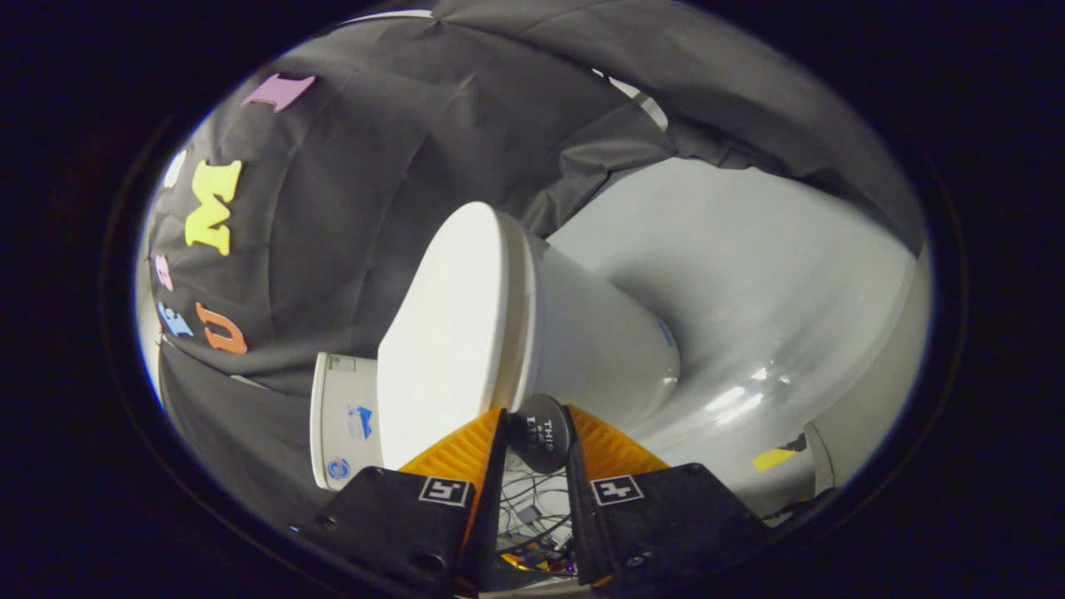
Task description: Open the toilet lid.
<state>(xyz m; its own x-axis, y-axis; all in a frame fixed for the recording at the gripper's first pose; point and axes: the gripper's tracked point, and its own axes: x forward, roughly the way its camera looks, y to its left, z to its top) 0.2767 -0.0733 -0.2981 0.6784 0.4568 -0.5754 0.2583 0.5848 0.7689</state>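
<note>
While clamped on a small black disc [541,437], tongs [537,413] meet the lid [449,333] edge-on, at the seam with the bowl [603,333]. Both orange fingers [462,449] close against the disc's rim, one on each side, with no gap to spare. Looks like a pull tab fixed at the lid's edge, though the joint itself hides behind the disc.

Lid down, flat on the bowl, not yet raised at all. Long axis running away from the fingertips and beyond them, far end rounded. Broad top face turned toward the left finger's side; bowl and grey floor [749,291] on the right finger's side. Camera rolled hard, then, so "up" for the lid means toward the left finger, not toward the top of the view.

Hence the one thing that counts: pull the disc toward the left finger's side, away from the bowl, in an arc and not a straight tug. Hinge not visible. White box [341,416] with stickers close by the lid's near end, just left of the left finger; maybe the tank, cannot tell. If so, hinge near the tongs and little leverage, so expect a slip off the disc.
</note>
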